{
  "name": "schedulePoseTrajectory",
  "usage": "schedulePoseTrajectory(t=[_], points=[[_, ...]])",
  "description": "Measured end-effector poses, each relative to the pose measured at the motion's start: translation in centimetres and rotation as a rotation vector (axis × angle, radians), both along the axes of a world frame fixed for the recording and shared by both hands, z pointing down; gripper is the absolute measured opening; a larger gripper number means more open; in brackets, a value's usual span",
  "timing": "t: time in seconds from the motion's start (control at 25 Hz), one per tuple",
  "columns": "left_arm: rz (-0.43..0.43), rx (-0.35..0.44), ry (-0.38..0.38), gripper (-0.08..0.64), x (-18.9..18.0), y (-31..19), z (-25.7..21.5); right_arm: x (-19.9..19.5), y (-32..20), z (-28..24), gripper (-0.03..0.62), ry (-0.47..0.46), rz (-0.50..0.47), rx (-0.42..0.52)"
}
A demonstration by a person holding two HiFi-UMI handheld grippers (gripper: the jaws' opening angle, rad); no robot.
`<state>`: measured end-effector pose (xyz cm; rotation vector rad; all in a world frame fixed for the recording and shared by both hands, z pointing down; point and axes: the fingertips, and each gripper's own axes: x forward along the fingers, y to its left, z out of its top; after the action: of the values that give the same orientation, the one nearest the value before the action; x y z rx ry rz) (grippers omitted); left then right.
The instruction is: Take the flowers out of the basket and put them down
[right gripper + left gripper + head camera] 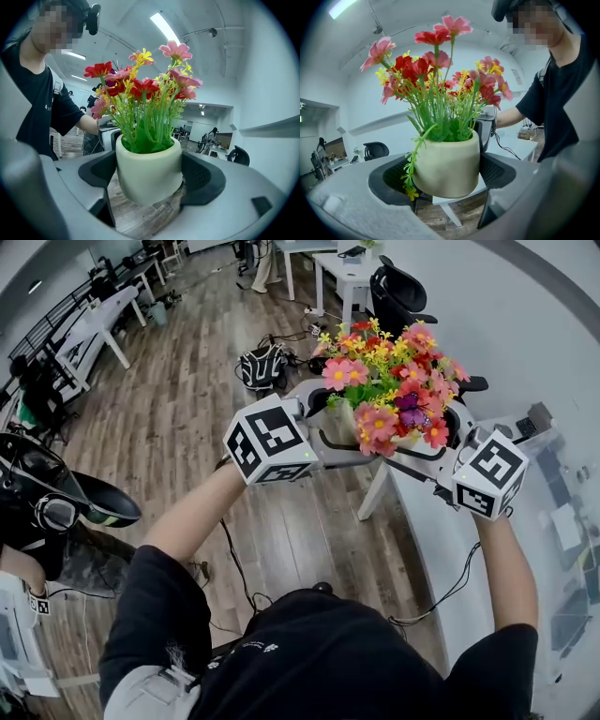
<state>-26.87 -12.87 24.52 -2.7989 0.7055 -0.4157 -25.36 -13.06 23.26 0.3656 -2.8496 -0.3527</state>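
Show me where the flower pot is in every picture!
Head view: pot in the upper centre, under the blooms.
Left gripper view: pot in the lower centre, gripped in the left tool.
Right gripper view: pot in the lower centre, gripped in the right tool.
Shared landmark: the pink and red flowers standing in it.

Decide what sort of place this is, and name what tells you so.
Probably an open-plan office or lab: white desks, a black office chair, and cables on a wood-plank floor. The left gripper and right gripper clamp the flower pot above it.
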Motion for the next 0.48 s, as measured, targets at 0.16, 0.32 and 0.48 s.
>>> schedulePoseTrajectory(t=[0.16,0.32,0.48], points=[[-0.004,0.002,0.002,0.434,-0.3,0.2,0.8,-0.3,0.2,0.8,0.437,-0.012,-0.007,0.004],[-0.017,0.001,-0.003,0.434,-0.5,0.7,1.1,-0.4,0.7,1.0,0.437,-0.015,-0.021,0.003],[-0.039,-0.003,0.003,0.434,-0.5,1.3,0.2,-0.4,1.1,0.2,0.437,-0.009,-0.035,-0.004]])
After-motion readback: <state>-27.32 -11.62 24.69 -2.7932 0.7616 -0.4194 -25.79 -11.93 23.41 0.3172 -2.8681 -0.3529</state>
